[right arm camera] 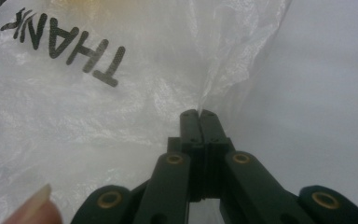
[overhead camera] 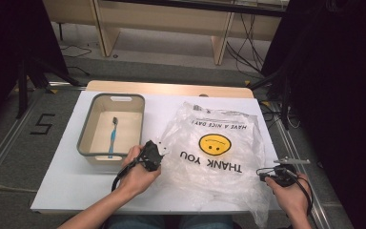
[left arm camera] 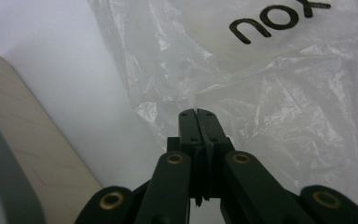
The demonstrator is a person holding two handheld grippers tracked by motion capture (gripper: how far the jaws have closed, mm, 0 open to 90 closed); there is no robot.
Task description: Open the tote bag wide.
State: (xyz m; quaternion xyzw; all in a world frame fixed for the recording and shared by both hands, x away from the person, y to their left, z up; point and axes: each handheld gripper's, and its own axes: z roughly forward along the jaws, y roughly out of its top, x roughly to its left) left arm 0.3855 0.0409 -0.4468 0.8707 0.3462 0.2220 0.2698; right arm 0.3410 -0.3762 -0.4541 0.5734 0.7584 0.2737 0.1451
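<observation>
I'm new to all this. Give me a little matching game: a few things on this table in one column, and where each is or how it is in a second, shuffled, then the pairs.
Things:
1. toothbrush
2. plastic bag
3. left gripper
4. smiley face

Descriptions:
A. shut on the bag's edge nearest the bin
B. lying inside the bin
C. yellow, printed on the bag
D. clear, spread flat on the white table

Pairs: 1-B, 2-D, 3-A, 4-C
</observation>
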